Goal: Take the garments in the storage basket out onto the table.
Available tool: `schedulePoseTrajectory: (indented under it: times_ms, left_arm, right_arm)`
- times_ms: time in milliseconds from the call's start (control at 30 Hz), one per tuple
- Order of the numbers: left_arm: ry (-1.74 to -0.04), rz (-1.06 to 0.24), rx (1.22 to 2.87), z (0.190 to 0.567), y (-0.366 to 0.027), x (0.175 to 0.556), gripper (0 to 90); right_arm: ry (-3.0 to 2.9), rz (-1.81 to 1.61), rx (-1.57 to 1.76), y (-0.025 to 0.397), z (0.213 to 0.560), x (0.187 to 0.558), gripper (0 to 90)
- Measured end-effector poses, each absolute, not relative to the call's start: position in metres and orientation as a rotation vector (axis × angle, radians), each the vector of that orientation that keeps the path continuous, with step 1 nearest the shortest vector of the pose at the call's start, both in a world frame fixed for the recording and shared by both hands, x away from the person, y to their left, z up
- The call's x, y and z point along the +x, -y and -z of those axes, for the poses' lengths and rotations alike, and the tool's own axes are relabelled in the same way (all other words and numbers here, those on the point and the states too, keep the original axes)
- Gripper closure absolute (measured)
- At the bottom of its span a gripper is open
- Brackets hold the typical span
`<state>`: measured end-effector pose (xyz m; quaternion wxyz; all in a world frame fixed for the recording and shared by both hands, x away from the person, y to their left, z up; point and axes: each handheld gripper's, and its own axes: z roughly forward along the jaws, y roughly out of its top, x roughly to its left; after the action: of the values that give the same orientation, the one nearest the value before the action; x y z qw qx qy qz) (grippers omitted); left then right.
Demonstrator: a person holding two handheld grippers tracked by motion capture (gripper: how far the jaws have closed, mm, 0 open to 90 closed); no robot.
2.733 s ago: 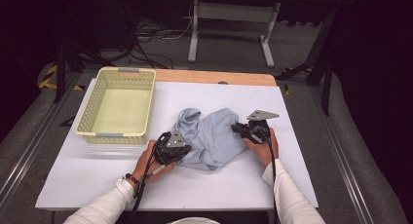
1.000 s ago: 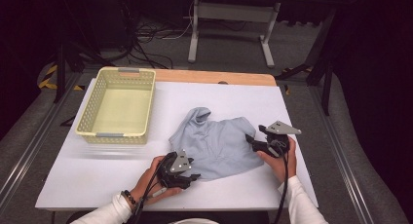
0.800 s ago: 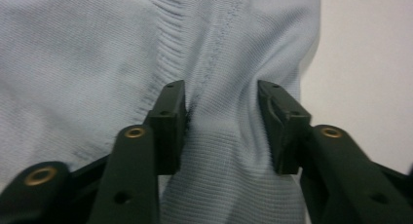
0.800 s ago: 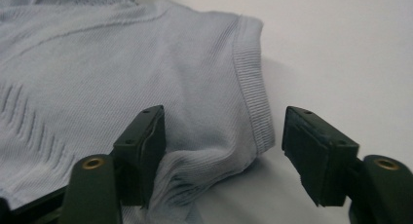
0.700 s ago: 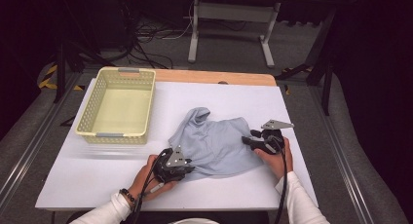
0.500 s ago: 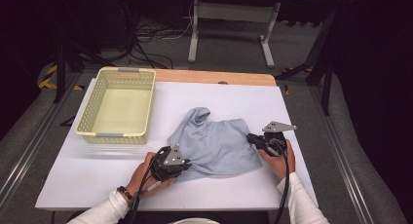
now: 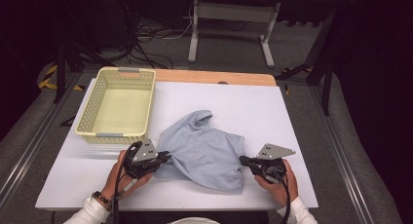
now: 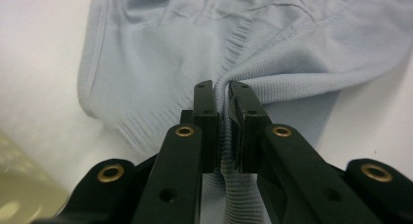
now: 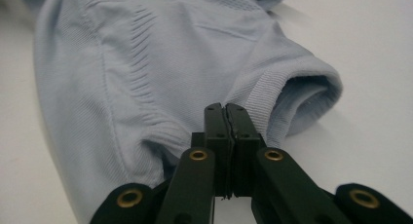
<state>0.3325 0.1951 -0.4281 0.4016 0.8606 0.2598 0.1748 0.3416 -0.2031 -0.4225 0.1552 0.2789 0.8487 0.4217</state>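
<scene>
A light blue knitted garment (image 7: 204, 148) lies spread on the white table (image 7: 253, 102), near the front edge. My left gripper (image 7: 164, 157) is at its left edge. In the left gripper view that gripper (image 8: 221, 95) is shut on a ribbed hem of the garment (image 8: 160, 53), with fabric pinched between the jaws. My right gripper (image 7: 243, 160) holds the garment's right edge. In the right gripper view it (image 9: 225, 109) is shut beside a ribbed cuff opening of the garment (image 9: 122, 63). A hand holds each gripper.
A pale yellow perforated basket (image 7: 112, 138) stands empty at the table's left rear, just behind my left gripper. Bare white table surface lies to the right of and behind the garment. A wooden strip (image 7: 214, 77) borders the far edge.
Both grippers have pulled apart and toward the near edge. The garment, bunched mid-table before, came with them and now lies wider and flatter.
</scene>
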Motion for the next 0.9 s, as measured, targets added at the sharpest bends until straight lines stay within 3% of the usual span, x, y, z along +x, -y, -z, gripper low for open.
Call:
schedulePoseTrajectory:
  times_ms: [100,267,467,667,900]
  left_arm:
    - [-0.668,-0.414,2.194,0.435,-0.2,0.331,82.6]
    - [-0.656,-0.378,2.235,0.446,-0.198,0.331,82.4]
    - [-0.657,-0.348,2.254,0.452,-0.197,0.335,82.4]
    - [-0.657,-0.332,2.258,0.456,-0.197,0.336,82.2]
    - [-0.648,-0.346,2.262,0.458,-0.196,0.334,81.8]
  right_arm:
    - [-2.461,-1.23,0.78,0.199,0.424,0.335,86.5]
    - [-2.337,-1.252,0.863,0.212,0.416,0.344,61.6]
    - [-2.174,-1.274,0.948,0.223,0.404,0.378,56.8]
    - [-2.243,-1.161,1.019,0.211,0.424,0.431,53.2]
    - [-2.39,-1.189,0.964,0.192,0.438,0.432,48.7]
